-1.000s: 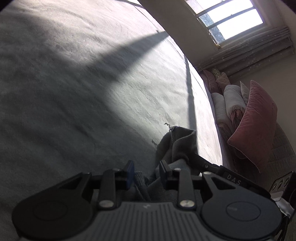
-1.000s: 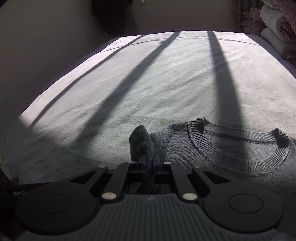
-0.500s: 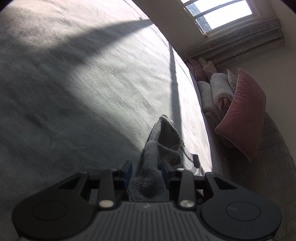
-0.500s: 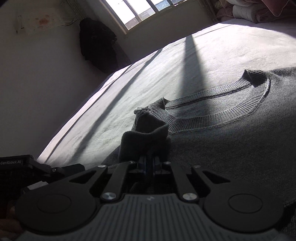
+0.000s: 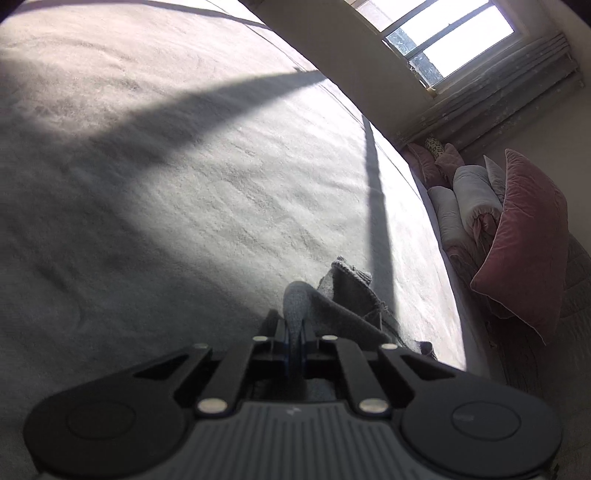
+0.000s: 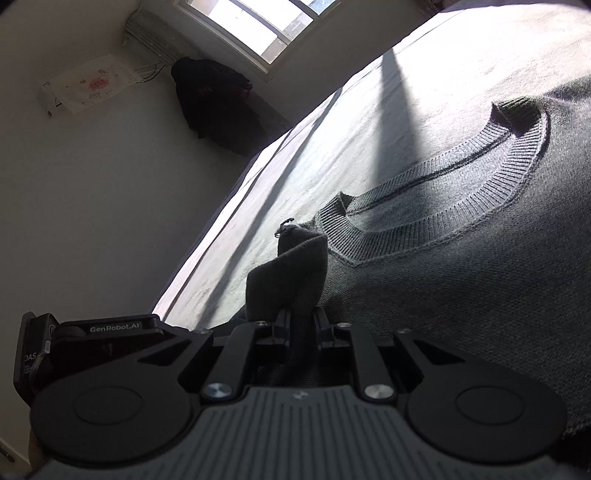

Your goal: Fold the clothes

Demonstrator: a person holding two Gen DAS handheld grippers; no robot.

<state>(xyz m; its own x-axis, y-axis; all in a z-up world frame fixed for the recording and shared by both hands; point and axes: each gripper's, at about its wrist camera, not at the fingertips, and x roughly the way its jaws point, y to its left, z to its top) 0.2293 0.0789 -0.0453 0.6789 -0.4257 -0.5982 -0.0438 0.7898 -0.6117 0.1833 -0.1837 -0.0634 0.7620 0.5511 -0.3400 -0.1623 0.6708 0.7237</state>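
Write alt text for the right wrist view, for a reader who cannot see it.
The right gripper, jaws opening, has a bunched fold of a grey sweater between its fingers. The sweater lies flat on a sunlit bed, ribbed collar just beyond. A window and dark hanging clothes are behind.

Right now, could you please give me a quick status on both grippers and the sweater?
Left gripper shut on a fold of the grey sweater. Right gripper opening, sweater fabric between its jaws. Sweater flat on the bed, neckline up. Nothing in the way.
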